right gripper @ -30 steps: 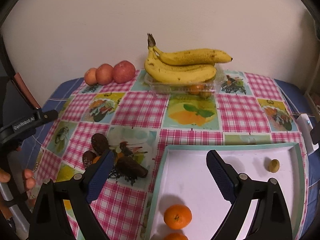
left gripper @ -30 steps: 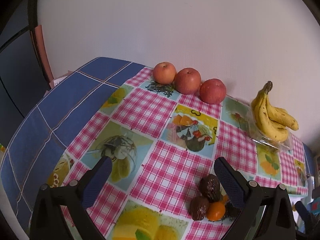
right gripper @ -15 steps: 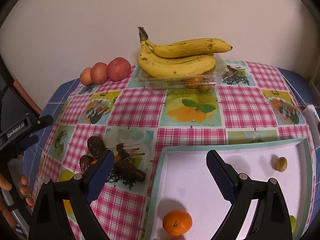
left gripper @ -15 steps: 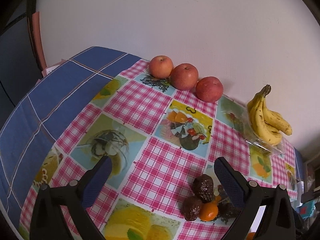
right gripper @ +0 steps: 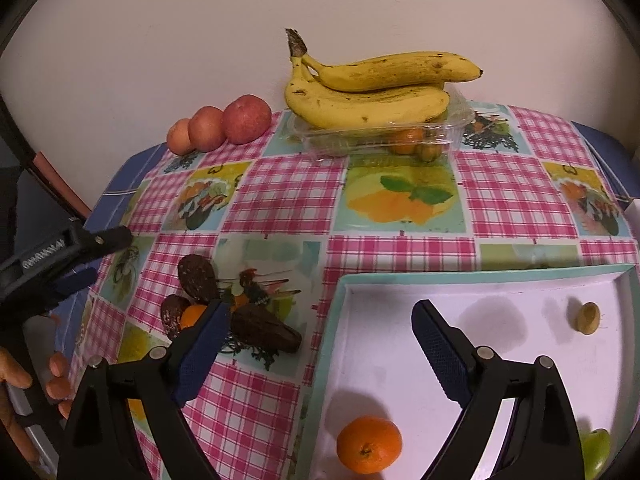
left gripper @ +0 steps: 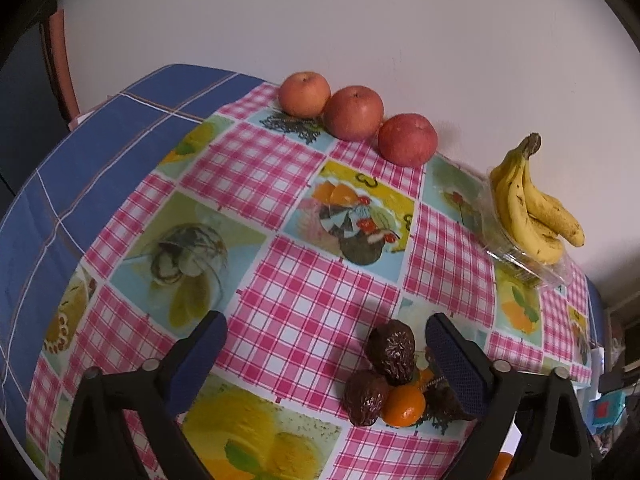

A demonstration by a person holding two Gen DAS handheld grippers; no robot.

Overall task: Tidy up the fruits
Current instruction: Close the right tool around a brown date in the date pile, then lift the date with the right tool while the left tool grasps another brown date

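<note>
The left gripper (left gripper: 326, 354) hangs with its jaws spread wide and nothing between them, above the checked tablecloth (left gripper: 312, 296). Just inside its right finger lies a small heap of dark wrinkled fruits (left gripper: 391, 350) with a mandarin (left gripper: 403, 406) tucked among them. Only this view shows the blue cloth (left gripper: 80, 176) spreading past the patterned one. At the far edge, against the wall, three apples (left gripper: 354, 118) sit in a touching row.

The right gripper (right gripper: 316, 332) is likewise released and empty, hovering over the near left corner of a white tray (right gripper: 472, 276) with a teal rim. Only this view shows the tray: it holds an orange (right gripper: 369, 444) near the front, a small yellowish-brown fruit (right gripper: 587, 318) at the right, and a green fruit (right gripper: 596, 450) partly hidden behind the right finger. Left of the tray lies the same dark heap (right gripper: 196, 282), the left finger overlapping it in the picture. Further back, a clear plastic clamshell box (right gripper: 384, 136) holds small orange fruits (right gripper: 408, 140), and a bunch of bananas (right gripper: 368, 88) rests on its lid. At the left edge the other gripper and a person's fingers (right gripper: 56, 380) show.
</note>
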